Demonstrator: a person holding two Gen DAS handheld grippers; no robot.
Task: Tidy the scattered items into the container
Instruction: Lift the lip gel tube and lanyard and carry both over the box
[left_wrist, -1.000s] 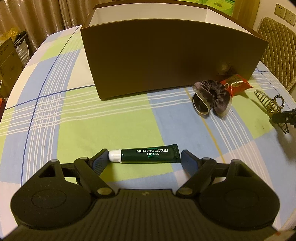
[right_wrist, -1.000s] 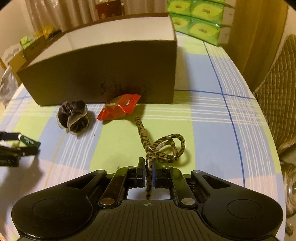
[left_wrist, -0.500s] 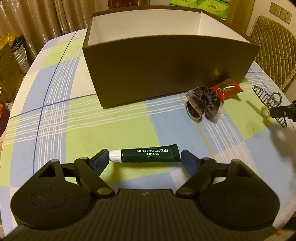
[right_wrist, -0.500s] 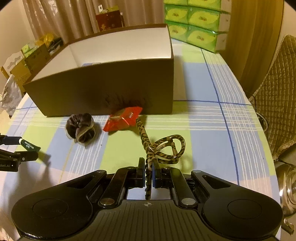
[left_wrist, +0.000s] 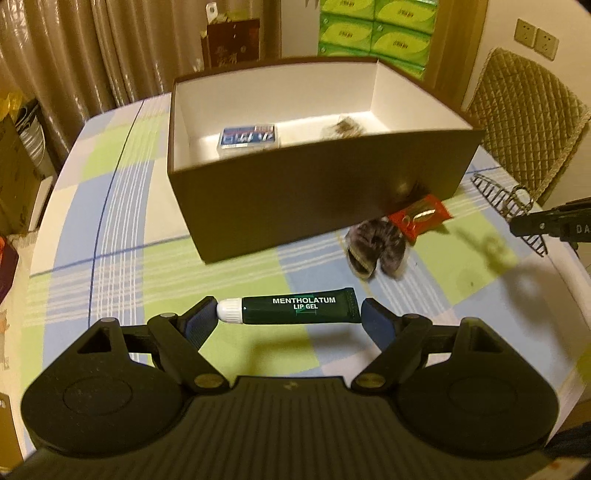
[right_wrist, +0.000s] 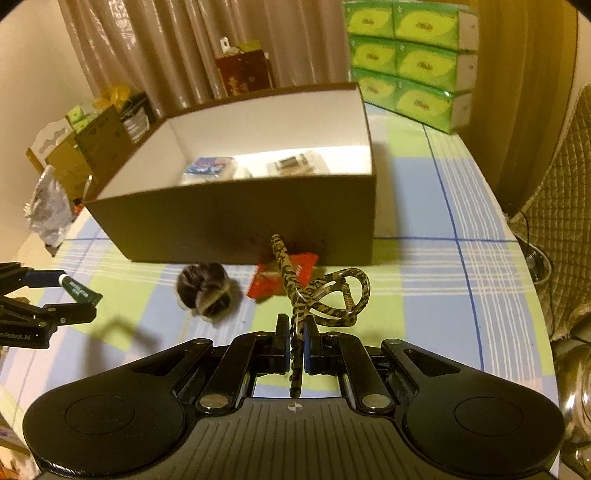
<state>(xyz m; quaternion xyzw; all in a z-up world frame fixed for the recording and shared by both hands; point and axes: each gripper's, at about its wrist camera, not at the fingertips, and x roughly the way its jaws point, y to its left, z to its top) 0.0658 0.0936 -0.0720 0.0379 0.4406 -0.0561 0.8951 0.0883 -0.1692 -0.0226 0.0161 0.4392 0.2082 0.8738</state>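
Observation:
My left gripper is shut endwise on a dark green lip gel tube with a white cap, held clear above the checked tablecloth. My right gripper is shut on a leopard-print hair claw clip, also lifted off the table. Ahead stands the open brown box with white inside; a blue packet and another small item lie in it. In front of the box a dark scrunchie and a red snack packet rest on the cloth. Each gripper also shows at the edge of the other's view.
Green tissue packs are stacked behind the box at the back right. A quilted chair stands off the table's right side. Cartons and bags crowd the floor at the left. Curtains hang behind.
Both grippers have risen with their items, so the box's inside and its contents have come into view. Neither grip has changed.

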